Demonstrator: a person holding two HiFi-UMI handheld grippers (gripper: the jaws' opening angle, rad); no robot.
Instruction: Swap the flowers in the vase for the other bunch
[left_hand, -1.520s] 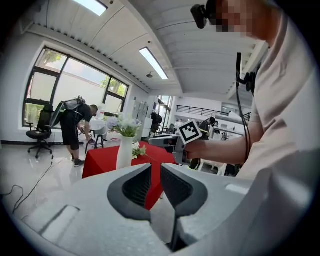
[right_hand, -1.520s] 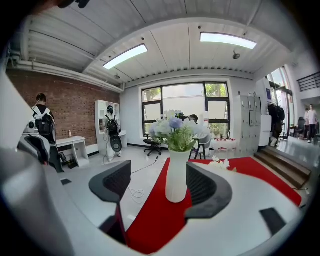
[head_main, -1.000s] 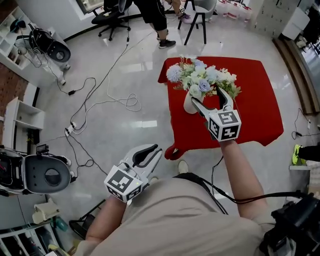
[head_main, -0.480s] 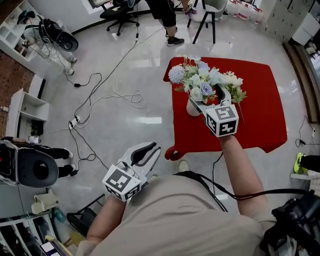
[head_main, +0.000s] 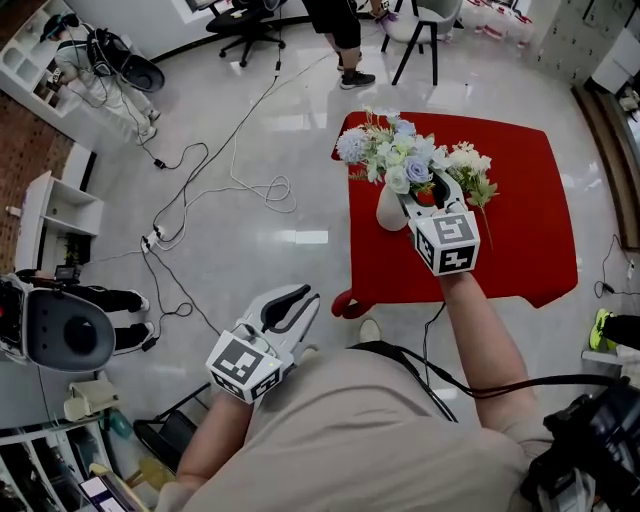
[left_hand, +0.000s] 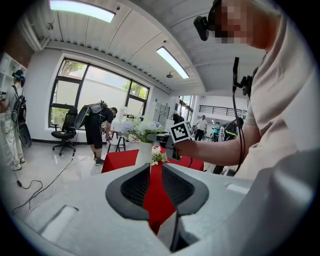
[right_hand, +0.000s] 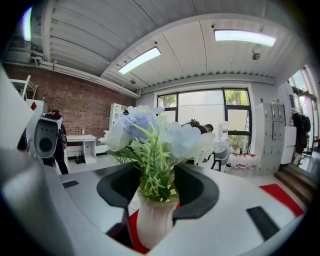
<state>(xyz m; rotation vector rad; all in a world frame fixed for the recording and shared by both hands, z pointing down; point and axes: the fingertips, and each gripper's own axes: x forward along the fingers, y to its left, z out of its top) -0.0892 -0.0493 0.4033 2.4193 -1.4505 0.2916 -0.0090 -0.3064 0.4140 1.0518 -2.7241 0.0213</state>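
Keep the left gripper (head_main: 303, 302) low by the torso, jaws spread with nothing between them, free to come up and steady the vase on the lift. Farther out, watch the right gripper (head_main: 423, 196): jaws just drawn in from wide, now pinching the green stems of the bouquet (head_main: 395, 150) right above the mouth of the white vase (head_main: 388, 212), pads against foliage on both sides. Gather the stems as one bundle, low and firm, without crushing. Lift straight up to avoid dragging or tipping the vase, likely light and top-heavy, on the red table (head_main: 520, 235). Beyond that, steer clear of the other bunch (head_main: 470, 162), resting on the table just beside the vase, while carrying the blooms away
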